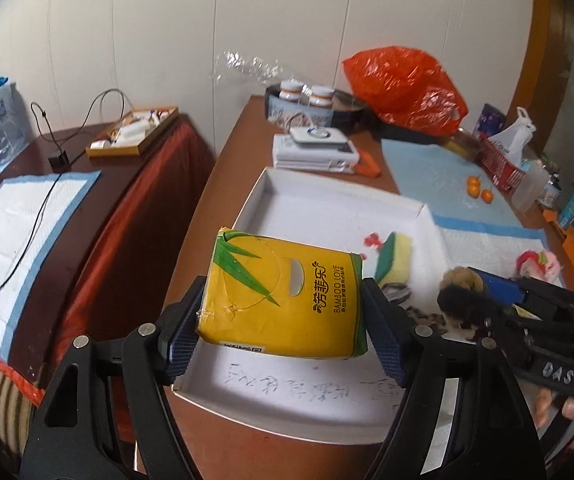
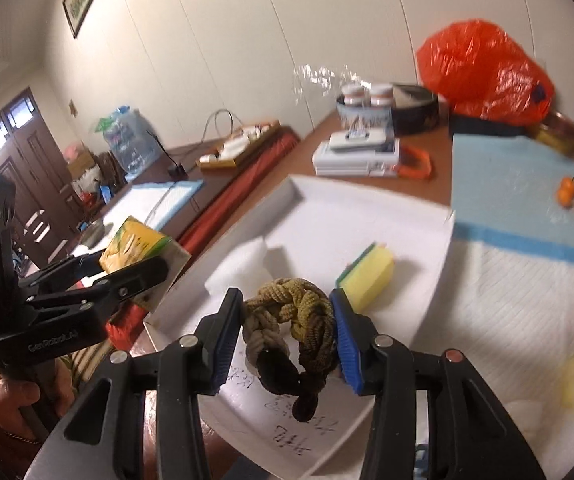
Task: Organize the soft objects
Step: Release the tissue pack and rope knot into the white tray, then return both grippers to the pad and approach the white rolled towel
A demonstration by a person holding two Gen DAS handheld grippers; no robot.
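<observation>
My left gripper (image 1: pixel 283 312) is shut on a yellow tissue pack (image 1: pixel 283 292) printed with green bamboo leaves, held above the near left part of a shallow white tray (image 1: pixel 339 196). The pack also shows in the right wrist view (image 2: pixel 139 248). My right gripper (image 2: pixel 287 340) is shut on a knotted brown-and-olive braided rope (image 2: pixel 295 328) over the tray's near end (image 2: pixel 367 208). A yellow-and-green sponge (image 2: pixel 367 276) lies in the tray; it also shows in the left wrist view (image 1: pixel 395 256). A white folded cloth (image 2: pixel 243 268) lies left of it.
Behind the tray stand white boxes (image 1: pixel 311 152), a round tin with jars (image 1: pixel 307 100) and an orange plastic bag (image 1: pixel 407 84). Small oranges (image 1: pixel 479 190) sit on a blue pad at right. A pink soft toy (image 1: pixel 539 264) lies right of the tray. A lower table (image 1: pixel 39 200) stands left.
</observation>
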